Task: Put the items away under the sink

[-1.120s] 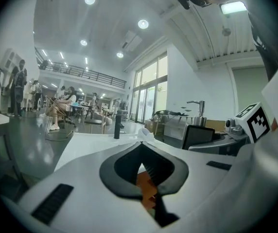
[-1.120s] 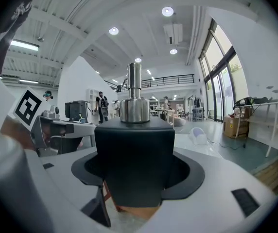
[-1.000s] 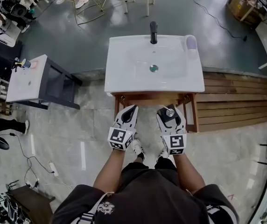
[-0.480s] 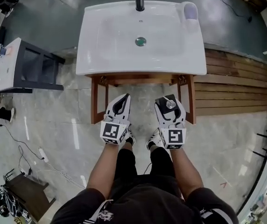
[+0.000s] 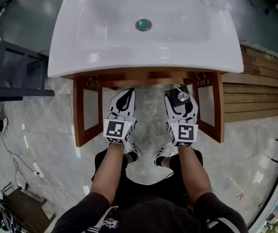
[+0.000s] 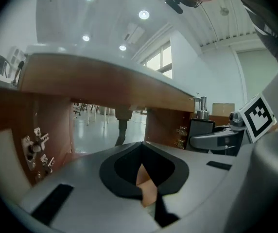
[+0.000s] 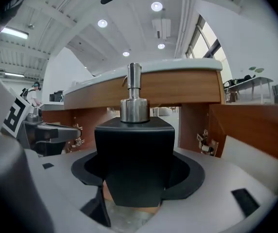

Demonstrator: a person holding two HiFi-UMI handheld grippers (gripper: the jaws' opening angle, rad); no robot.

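Soap bottle (image 7: 134, 144) held in R gripper (image 5: 180, 95), low down in front of the sink (image 5: 80, 57).
Black bottle w/ a shiny pump top stands upright btw the R jaws, which squeeze its sides. L gripper (image 5: 125, 100) is just beside it, jaws pressed together w/ nothing in them. Both point at the open space under the white sink. A brown door (image 5: 82, 115) hangs open on each side.

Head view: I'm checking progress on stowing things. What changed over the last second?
The person crouched: the sink looms larger, and the left gripper and right gripper came down before the cabinet. Nothing was taken or released. Unchanged: right gripper clamped on the black pump bottle, left gripper shut and empty, cabinet doors open.
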